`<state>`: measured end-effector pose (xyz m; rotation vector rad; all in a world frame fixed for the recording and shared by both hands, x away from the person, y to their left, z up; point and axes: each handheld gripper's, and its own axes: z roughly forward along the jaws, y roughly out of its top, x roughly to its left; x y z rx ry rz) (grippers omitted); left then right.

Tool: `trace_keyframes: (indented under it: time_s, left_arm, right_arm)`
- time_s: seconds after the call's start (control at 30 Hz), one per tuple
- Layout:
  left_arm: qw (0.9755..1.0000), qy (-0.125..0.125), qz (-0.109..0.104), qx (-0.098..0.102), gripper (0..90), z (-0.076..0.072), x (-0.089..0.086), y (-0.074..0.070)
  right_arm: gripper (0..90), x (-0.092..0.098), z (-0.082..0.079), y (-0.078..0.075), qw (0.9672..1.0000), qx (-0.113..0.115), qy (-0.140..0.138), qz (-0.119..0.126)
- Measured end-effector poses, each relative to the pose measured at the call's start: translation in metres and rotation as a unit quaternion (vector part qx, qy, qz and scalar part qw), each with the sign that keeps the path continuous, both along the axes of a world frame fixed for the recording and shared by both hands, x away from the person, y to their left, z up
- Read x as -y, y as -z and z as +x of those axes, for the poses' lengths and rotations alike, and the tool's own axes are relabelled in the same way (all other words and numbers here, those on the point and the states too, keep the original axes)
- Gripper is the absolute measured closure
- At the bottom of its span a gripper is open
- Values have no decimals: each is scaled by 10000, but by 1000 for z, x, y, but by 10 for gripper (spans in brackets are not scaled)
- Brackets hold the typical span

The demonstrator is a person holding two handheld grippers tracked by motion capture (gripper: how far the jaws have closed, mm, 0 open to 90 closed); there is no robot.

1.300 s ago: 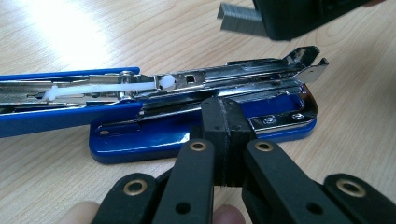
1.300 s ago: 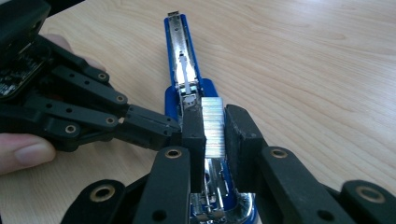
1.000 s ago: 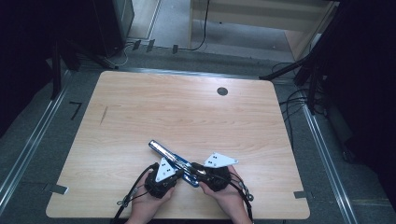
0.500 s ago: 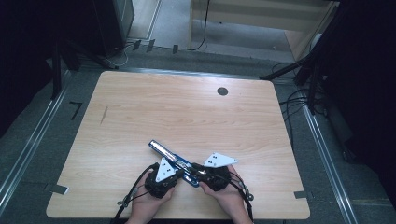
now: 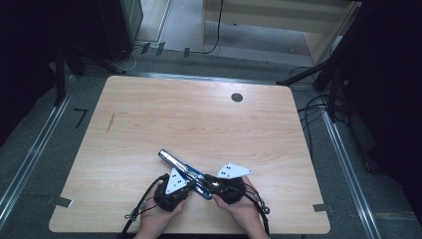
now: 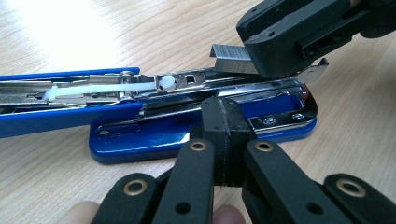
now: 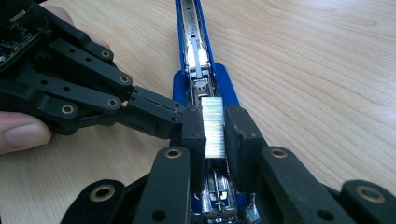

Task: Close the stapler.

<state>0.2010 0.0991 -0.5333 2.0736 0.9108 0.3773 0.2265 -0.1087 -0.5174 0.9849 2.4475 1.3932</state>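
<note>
Wooden table (image 5: 149,124): pale, grained top that takes up most of the high view; the work sits low at centre, just above the person's hands.

Stapler (image 5: 181,169): blue with bright metal, lying flat on the table and swung fully open, its top arm pointing toward the upper left of the high view. In the right gripper view the open magazine channel (image 7: 198,56) runs up the middle of the frame, the white pusher showing inside it.

Left gripper (image 6: 229,135): at lower centre of its own view, jaws brought together with no gap to be seen, the tips pressed against the side of the stapler's base and bracing it. Whether anything is pinched between them cannot be told.

Right gripper (image 7: 215,135): jaws narrowed to a slim gap and clamped on the staple strip.

Staple strip (image 7: 214,126): silvery block, held directly above the rear of the channel, not yet seated.

Progress: judged well along; the stapler is opened and steadied, the strip picked up and lined up. Left to do: lower the strip into the channel, let go, close the top.
</note>
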Motion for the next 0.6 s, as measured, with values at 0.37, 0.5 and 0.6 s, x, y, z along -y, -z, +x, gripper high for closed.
trace_keyframes:
  time_s: [0.37,0.5,0.6]
  left_arm:
    - [10000,-5,2,8,900,0,0,0]
    - [10000,-5,2,8,900,0,0,0]
    - [10000,-5,3,9,900,0,0,0]
  right_arm:
    - [798,0,0,1,10000,-7,-22,0]
    - [798,1,0,1,10000,-12,-35,15]
    - [797,1,0,1,10000,-26,-47,30]
